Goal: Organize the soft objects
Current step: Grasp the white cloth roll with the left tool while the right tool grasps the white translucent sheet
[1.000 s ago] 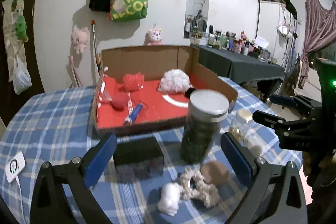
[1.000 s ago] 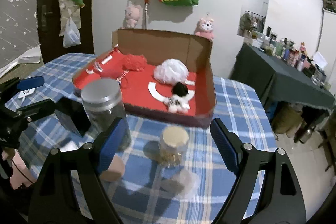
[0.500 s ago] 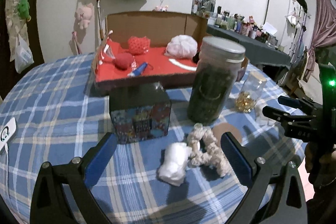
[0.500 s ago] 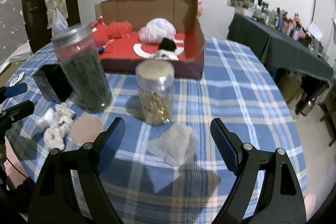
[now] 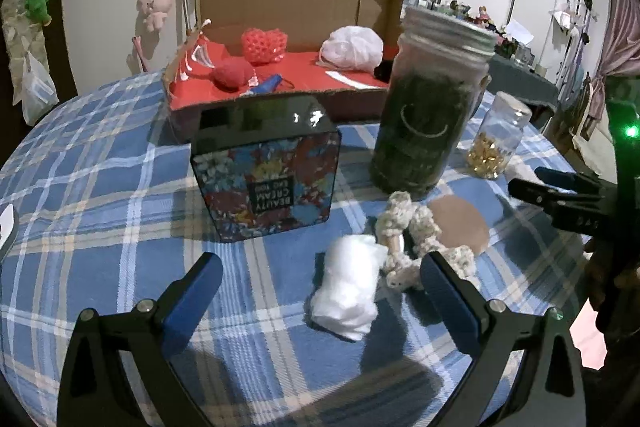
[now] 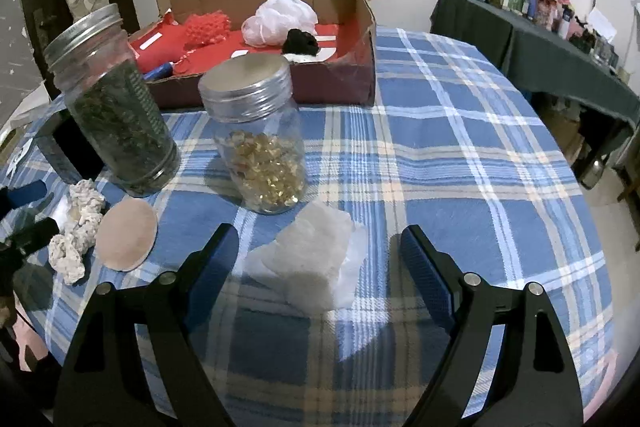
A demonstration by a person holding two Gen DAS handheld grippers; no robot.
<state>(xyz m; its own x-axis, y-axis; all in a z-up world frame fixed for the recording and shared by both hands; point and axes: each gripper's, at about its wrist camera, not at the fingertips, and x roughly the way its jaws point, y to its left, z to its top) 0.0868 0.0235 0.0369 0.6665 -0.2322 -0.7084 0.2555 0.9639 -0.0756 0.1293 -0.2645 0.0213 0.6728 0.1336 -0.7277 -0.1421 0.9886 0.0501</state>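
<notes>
Jaws of both the left gripper (image 5: 316, 287) and right gripper (image 6: 320, 255) were held apart, empty, above a white wad (image 5: 348, 291) and gauze pad (image 6: 316, 263) near the desk's (image 6: 460, 155) front edge.

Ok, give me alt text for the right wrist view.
The open right gripper hovers over a white gauzy pad on a blue plaid tablecloth. Behind stand two lidded jars, with a red-lined cardboard box of soft items beyond.
</notes>
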